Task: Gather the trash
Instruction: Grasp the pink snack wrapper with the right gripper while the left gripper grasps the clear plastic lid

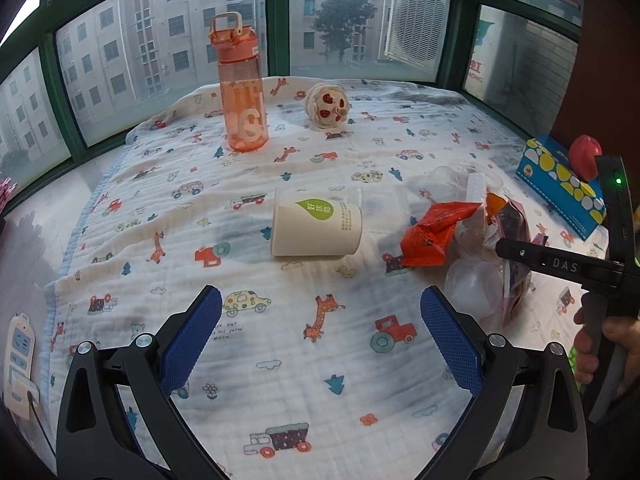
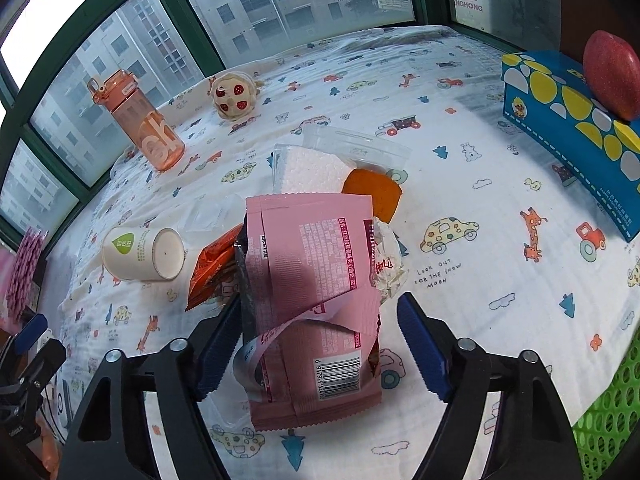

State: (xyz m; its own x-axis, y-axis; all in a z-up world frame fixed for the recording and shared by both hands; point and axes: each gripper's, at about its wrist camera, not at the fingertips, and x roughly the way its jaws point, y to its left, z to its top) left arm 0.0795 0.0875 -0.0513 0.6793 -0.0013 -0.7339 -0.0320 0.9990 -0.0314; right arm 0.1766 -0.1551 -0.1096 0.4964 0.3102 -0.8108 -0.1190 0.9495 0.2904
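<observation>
Right gripper [image 2: 320, 344] angled steeply down over patterned cloth [image 2: 460, 184], jaws apart, pink wrapper [image 2: 312, 280] between them, left pad touching, right pad clear. Left gripper [image 1: 320, 344] pitched down, wide open, empty. Paper cup [image 1: 316, 227] on its side beside orange wrapper [image 1: 436, 236].

cup [image 1: 316, 226] left of wrappers [image 1: 434, 236], bottle [image 1: 242, 92] behind, apple [image 2: 612, 74] on box [image 2: 568, 136]

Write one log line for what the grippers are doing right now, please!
right hand-held gripper: open, straddling pink wrapper | left hand-held gripper: open, empty, above blanket | paper cup: lying on side
</observation>
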